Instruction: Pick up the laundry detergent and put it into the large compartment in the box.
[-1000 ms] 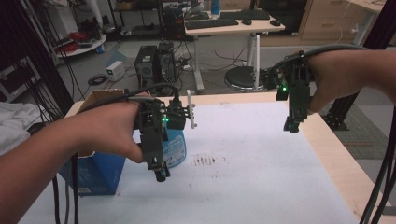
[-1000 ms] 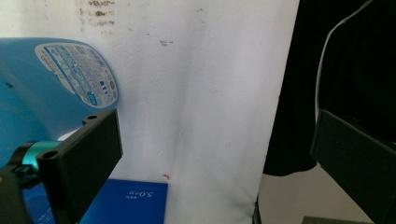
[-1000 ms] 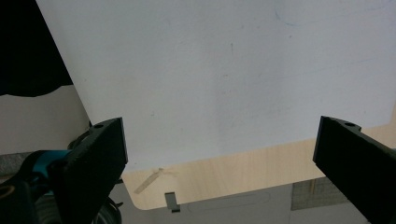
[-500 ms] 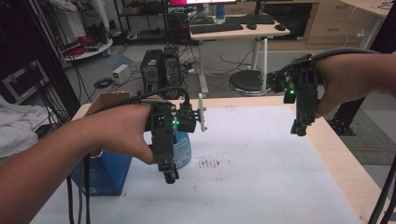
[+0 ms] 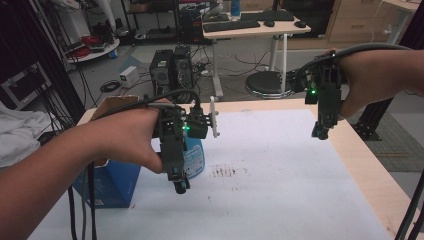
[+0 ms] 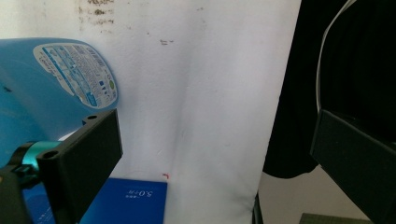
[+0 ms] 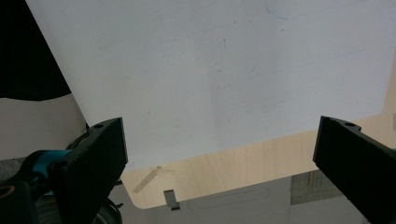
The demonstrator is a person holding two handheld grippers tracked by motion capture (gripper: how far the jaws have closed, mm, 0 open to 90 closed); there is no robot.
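White sheet covers most of a light wood table, with bare wood showing along the far and right edges. There's a patch of brownish smudges on the sheet near the middle. Room behind is a cluttered lab/office: a desk with a keyboard on it, a round stool base on the grey floor, a couple of black computer towers with cables everywhere. The left gripper is held above the near-left part of the sheet, pointing down, and in the left gripper view its jaws are spread wide with nothing between them. Right beside it sits a blue spray bottle, lying against the left jaw's side in that view, and I honestly can't tell if it's actually touching. The bottle has a label with tiny print and little icons, way too small to read. Under it is a blue box at the left edge of the table; the left gripper view shows small white writing on it that looks upside down, something like "S.0", not sure. The right gripper hangs over the far-right side of the sheet near the wood edge, and its own view shows the jaws wide apart, holding nothing, just sheet and table corner below.
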